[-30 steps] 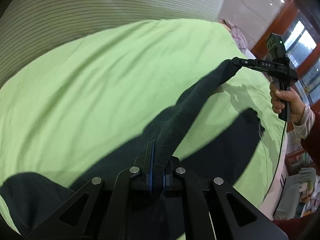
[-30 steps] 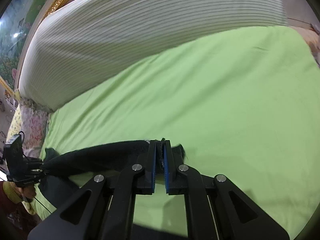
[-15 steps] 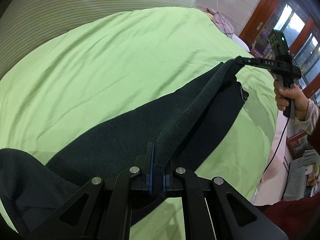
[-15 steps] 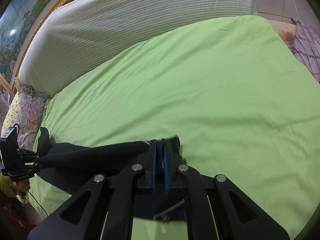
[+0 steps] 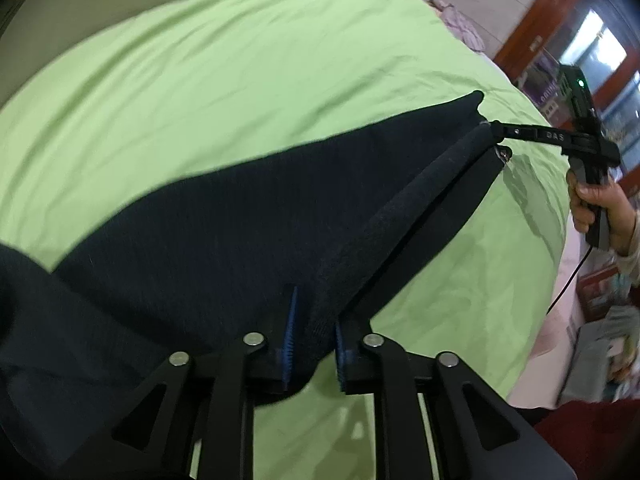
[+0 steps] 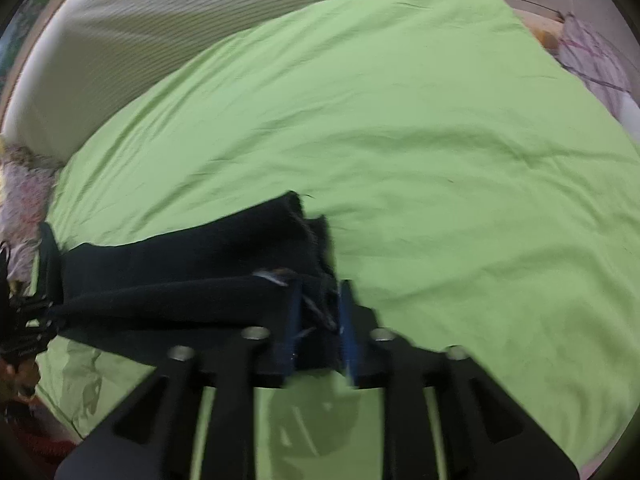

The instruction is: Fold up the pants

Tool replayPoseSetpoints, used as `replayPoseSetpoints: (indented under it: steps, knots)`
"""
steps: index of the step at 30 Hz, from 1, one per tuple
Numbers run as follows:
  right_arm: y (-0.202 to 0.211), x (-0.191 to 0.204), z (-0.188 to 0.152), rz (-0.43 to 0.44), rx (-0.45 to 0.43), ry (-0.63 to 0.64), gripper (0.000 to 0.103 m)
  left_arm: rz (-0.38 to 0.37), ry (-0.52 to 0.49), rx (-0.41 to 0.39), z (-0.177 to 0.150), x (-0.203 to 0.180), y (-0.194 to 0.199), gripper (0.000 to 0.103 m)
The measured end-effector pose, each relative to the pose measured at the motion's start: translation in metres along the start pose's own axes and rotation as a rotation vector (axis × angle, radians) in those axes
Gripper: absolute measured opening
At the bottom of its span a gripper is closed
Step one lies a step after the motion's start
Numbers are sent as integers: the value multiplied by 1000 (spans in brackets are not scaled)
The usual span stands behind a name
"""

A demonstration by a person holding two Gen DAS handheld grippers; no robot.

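Green bedsheet [image 5: 280,80], pants [image 5: 240,220] between parted fingers [image 5: 290,328]

A bedroom: green-sheeted bed [image 6: 440,140], striped headboard [image 6: 200,12].

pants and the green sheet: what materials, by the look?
Pants: dark, matte, thick knit or fleece, judging by the fuzzy, nubbly surface on the raised fold; exact fibre unclear. Green sheet: thin, smooth woven cloth, probably cotton or a blend, shown by fine sharp creases and no sheen.

pants [image 5: 248,232] on bed sheet [image 5: 240,80] | striped headboard [image 6: 180,32] behind sheet
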State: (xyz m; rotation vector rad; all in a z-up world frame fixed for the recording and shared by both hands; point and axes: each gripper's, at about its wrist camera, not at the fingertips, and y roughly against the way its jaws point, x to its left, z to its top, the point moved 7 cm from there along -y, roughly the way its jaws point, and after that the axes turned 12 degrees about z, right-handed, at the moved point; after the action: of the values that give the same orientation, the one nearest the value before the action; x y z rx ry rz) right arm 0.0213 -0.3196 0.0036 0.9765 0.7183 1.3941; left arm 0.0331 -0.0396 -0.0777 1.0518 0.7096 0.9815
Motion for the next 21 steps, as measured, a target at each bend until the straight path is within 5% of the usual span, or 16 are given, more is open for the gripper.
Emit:
replayPoseSetpoints:
  steps: [3,5,9,12,21]
  knots:
    - [11,-1,1,-40,-26,-8,58,-26,53,4,-7,5,8,29]
    - [19,3,3,-43,-55,-11,58,-23,81,4,-11,9,13,42]
    - [37,22,9,-12,-130,-2,58,-25,169,6,-17,28,25,42]
    - [37,50,15,27,-154,39,59,-30,258,27,-19,42,32,56]
    - [-26,163,7,241,-33,181,59,1,554,74,-17,110,50,68]
